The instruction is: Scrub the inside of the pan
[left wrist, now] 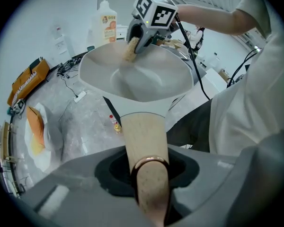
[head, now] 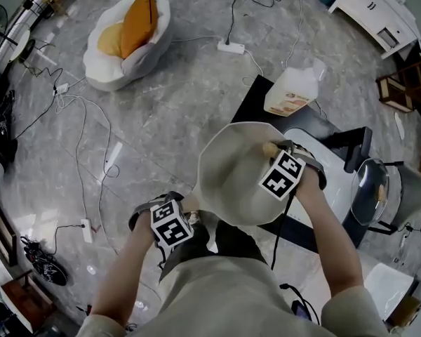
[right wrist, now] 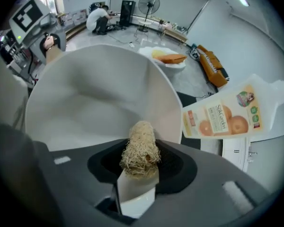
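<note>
The cream-white pan point(head: 235, 177) is held in the air, tilted, in front of the person. Its pale wooden handle point(left wrist: 144, 141) runs between the jaws of my left gripper point(left wrist: 149, 174), which is shut on it. In the head view the left gripper point(head: 189, 220) sits at the pan's near left. My right gripper point(head: 281, 156) is at the pan's far right rim, shut on a scrub brush point(right wrist: 141, 148) with a straw-coloured fibre head. The left gripper view shows the brush point(left wrist: 130, 48) resting on the pan's inner wall point(left wrist: 146, 79) just below the rim.
A dish-soap bottle point(head: 292, 90) lies on a black table point(head: 263, 100) beyond the pan. A steel pot with a glass lid point(head: 379, 192) stands at the right. A white beanbag with an orange cushion point(head: 126, 37), cables and a power strip point(head: 231, 47) lie on the floor.
</note>
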Tool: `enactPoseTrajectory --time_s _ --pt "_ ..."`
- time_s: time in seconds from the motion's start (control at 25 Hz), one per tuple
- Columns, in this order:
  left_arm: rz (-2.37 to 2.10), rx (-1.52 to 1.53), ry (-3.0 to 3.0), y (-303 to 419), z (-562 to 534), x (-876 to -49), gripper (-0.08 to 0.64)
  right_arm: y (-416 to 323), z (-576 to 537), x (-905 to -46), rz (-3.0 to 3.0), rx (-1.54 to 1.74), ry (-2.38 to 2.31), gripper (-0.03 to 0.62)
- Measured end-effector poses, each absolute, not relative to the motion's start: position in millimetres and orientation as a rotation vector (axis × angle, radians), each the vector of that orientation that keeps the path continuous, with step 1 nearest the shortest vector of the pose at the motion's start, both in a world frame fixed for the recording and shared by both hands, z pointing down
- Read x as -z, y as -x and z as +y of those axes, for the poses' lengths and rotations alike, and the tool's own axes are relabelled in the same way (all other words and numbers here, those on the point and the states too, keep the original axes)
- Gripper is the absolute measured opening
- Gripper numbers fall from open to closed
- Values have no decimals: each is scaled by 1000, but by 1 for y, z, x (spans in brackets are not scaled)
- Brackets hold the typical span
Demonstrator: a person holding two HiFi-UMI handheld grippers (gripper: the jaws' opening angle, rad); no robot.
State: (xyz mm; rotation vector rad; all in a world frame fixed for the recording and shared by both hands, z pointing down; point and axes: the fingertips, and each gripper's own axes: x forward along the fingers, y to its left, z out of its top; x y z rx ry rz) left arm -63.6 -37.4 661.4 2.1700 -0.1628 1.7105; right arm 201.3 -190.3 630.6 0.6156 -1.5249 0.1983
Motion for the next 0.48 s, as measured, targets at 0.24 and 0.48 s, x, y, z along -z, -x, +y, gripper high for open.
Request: enactPoseTrajectory --time_s 0.24,0.48 --pt "-201 -1657 -2087 62 -39 -659 126 -220 -125 -638 -1450 -361 -395 170" --pt "-186 -1674 -2096 62 -42 -658 124 -190 -52 -639 -1504 -566 -230 169"
